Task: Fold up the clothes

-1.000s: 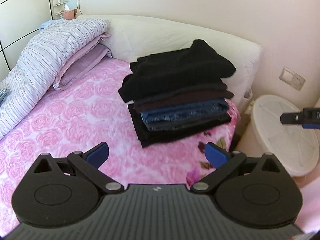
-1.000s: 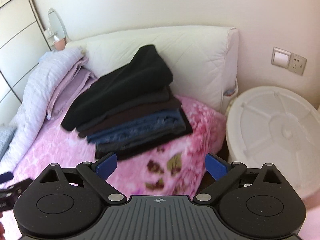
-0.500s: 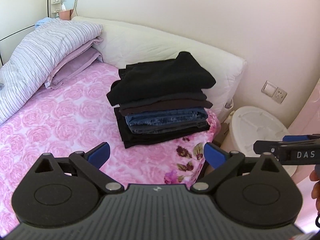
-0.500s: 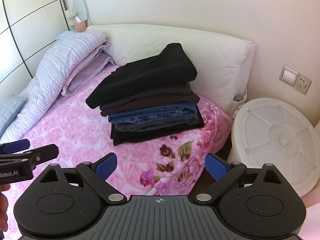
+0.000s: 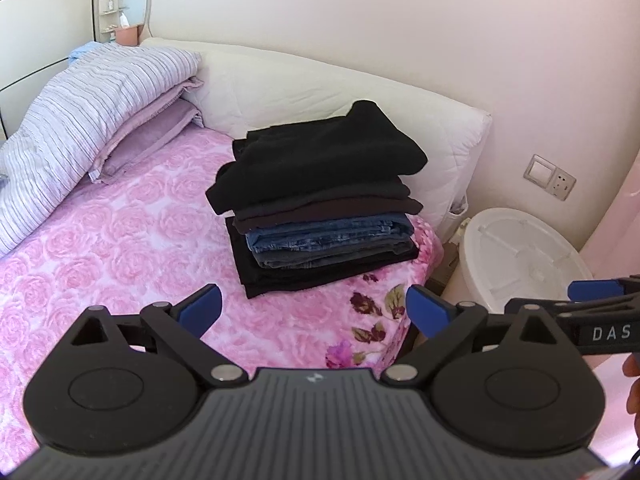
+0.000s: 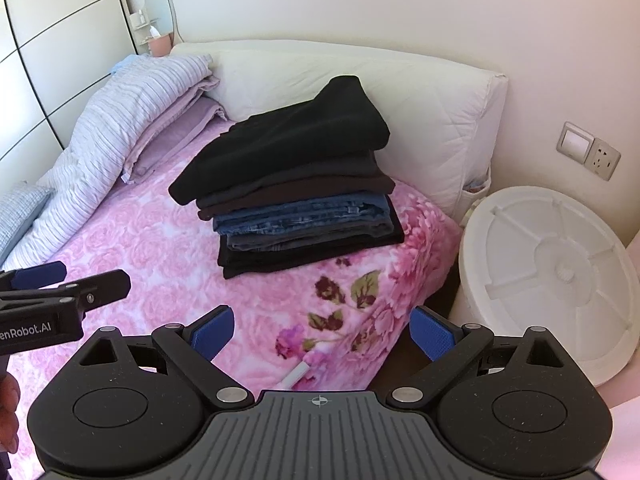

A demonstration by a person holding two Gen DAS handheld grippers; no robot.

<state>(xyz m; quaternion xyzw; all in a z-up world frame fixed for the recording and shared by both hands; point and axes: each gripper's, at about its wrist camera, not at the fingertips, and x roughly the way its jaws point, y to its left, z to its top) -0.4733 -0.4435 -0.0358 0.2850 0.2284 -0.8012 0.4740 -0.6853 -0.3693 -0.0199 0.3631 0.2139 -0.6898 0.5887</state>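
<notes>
A stack of folded clothes [image 5: 320,204] [image 6: 296,196] sits on the pink rose bedspread near the headboard cushion: black garments on top, blue jeans in the middle, a black one at the bottom. My left gripper [image 5: 314,310] hangs open in front of the stack, well back from it, with nothing between its blue pads. My right gripper [image 6: 322,330] is also open and empty, over the bed's corner. Each gripper shows at the edge of the other's view.
A white headboard cushion [image 5: 320,88] stands behind the stack. Striped and lilac bedding [image 5: 92,120] is piled at the left. A white round tub lid [image 6: 552,276] stands right of the bed, below a wall socket [image 6: 588,156]. A small white object [image 6: 295,376] lies on the bedspread.
Both grippers have drawn back from the stack, which now looks smaller and farther. Each gripper has come further into the other's view. The stack has not moved.
</notes>
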